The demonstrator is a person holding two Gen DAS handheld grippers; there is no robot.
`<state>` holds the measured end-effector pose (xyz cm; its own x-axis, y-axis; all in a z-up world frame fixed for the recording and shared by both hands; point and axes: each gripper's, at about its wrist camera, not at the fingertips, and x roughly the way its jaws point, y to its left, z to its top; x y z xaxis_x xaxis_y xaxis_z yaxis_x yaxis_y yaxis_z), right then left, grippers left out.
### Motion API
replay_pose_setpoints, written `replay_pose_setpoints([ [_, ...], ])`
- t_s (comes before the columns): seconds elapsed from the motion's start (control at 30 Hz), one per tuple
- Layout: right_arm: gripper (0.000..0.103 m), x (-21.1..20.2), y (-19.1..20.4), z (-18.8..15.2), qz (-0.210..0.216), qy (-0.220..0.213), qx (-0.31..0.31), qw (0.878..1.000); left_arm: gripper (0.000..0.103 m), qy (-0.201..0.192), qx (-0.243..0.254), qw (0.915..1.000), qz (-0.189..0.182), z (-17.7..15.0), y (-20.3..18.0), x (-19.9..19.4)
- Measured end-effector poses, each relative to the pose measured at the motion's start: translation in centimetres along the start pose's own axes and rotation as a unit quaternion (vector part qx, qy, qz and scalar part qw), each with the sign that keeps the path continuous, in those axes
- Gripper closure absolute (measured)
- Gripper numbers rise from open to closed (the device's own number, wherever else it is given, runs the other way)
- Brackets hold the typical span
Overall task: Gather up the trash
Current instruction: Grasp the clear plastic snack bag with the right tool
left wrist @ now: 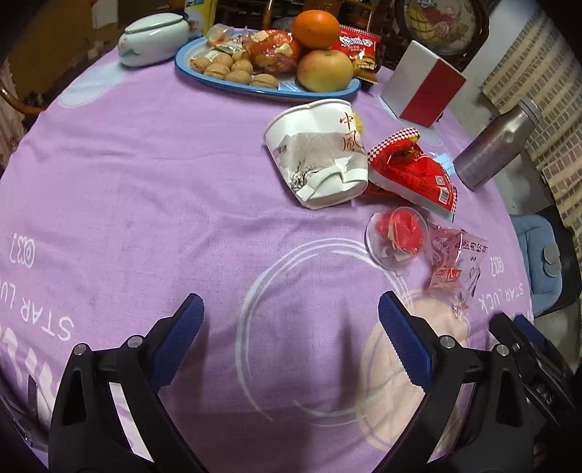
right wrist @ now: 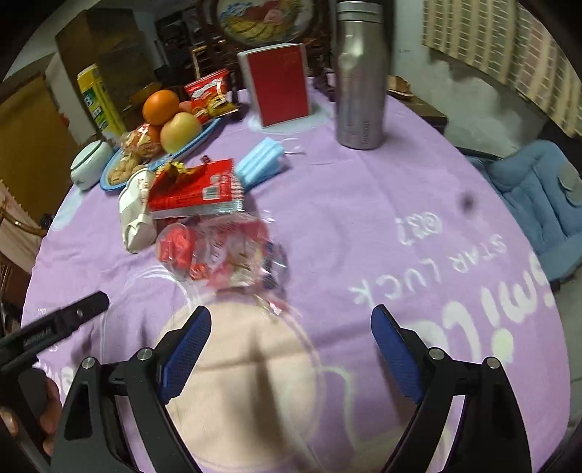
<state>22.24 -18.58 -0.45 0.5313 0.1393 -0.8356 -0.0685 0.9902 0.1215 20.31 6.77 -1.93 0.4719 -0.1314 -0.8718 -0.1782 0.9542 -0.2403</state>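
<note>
Left gripper (left wrist: pixel 291 320) open wide, empty, fingers forward, low. Right gripper (right wrist: pixel 291 331) likewise open, empty. Grippers side by side; each visible at other's view edge.

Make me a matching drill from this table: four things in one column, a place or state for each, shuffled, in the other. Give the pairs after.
Things
1. paper cup
2. orange
3. metal bottle
4. left gripper

Places or states
A. upright on the cloth
B. crushed, lying on its side
C. open, holding nothing
D. atop the fruit on the blue tray

Pairs: 1-B, 2-D, 3-A, 4-C
</note>
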Motion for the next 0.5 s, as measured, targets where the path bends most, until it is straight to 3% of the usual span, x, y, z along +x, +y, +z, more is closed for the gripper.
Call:
replay_pose_setpoints([
  [0.5, 0.015, 6.1, 4.3, 3.9, -0.011, 0.024, -0.026, 0.999, 0.010, 0.003, -0.039, 0.9992, -0.005, 0.4, 1.5, -0.5],
])
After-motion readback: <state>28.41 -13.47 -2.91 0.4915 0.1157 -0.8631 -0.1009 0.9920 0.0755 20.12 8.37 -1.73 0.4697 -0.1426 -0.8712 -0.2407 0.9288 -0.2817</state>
